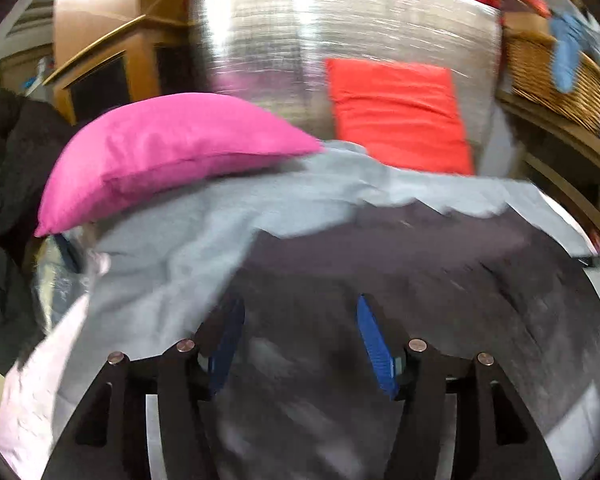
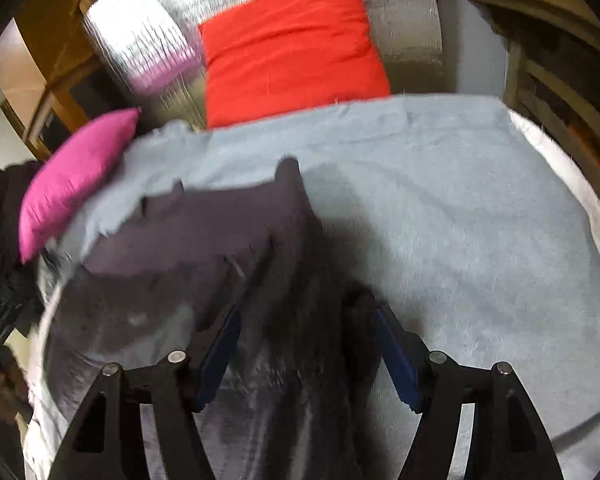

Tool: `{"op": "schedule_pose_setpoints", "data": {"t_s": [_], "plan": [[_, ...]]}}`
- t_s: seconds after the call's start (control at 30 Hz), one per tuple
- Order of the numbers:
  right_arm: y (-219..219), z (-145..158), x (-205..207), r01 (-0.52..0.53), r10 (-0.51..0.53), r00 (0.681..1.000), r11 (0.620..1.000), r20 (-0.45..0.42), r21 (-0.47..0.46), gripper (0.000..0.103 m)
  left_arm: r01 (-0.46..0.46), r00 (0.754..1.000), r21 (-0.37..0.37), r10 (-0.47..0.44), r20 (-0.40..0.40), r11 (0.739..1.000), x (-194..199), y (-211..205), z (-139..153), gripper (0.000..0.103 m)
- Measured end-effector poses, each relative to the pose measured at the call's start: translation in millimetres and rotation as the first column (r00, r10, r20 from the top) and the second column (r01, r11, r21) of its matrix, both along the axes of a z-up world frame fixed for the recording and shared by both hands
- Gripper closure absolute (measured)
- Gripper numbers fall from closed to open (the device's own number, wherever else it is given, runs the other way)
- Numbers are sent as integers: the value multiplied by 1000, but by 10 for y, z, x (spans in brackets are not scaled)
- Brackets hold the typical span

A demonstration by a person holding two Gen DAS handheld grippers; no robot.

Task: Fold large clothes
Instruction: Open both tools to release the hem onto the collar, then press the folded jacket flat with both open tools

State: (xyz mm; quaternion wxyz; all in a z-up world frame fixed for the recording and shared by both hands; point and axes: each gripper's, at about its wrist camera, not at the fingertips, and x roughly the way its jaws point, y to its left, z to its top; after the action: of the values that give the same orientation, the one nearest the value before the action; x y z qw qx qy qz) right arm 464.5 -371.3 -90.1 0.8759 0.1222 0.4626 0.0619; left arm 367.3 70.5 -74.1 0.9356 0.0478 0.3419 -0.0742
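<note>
Dark garment spread on a grey blanket, both claws released above it.

Biggest in my views is the pale grey blanket [image 2: 440, 208], covering most of the bed out to its right edge. On it lies the dark garment [image 2: 204, 216], reaching from the near edge toward the left side, one folded corner pointing to the far edge. At the far edge a red cushion [image 2: 292, 48] leans against a silver foil sheet [image 1: 340, 24]; a pink cushion [image 1: 168, 148] sits at the far left corner. My left claw [image 1: 300, 344] and right claw [image 2: 312, 356] both stand apart over the garment, gripping nothing.
</note>
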Motion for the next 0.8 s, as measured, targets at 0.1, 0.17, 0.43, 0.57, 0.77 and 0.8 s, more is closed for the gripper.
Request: {"op": "schedule_pose_setpoints", "data": {"t_s": [0.1,0.17,0.43,0.57,0.77,0.8], "plan": [[157,-95,3,-40,38,999,997,-21,-72,79,45,999,34,-44,-22,998,-169,-310,-181,43],[199,-51,-29,-47,45,999,994,-28,-100,93,51,998,49,-49,-38,997,-183,-409,-251,43],[23,-253,-100,47,-49,999,990,-9,-135,92,37,986,87,-22,-165,996,-17,-609,-709,40],[-46,-224,-146,104,-103,995,994,10,-42,75,5,990,44,2,-143,999,-121,-532,-560,40],[43,276,-551,138,-135,982,990,130,-14,45,-82,997,7,82,6,997,-521,-133,-199,40],[144,359,-670,99,-101,982,995,159,18,43,-111,994,0,111,6,994,-573,-27,-200,40]]}}
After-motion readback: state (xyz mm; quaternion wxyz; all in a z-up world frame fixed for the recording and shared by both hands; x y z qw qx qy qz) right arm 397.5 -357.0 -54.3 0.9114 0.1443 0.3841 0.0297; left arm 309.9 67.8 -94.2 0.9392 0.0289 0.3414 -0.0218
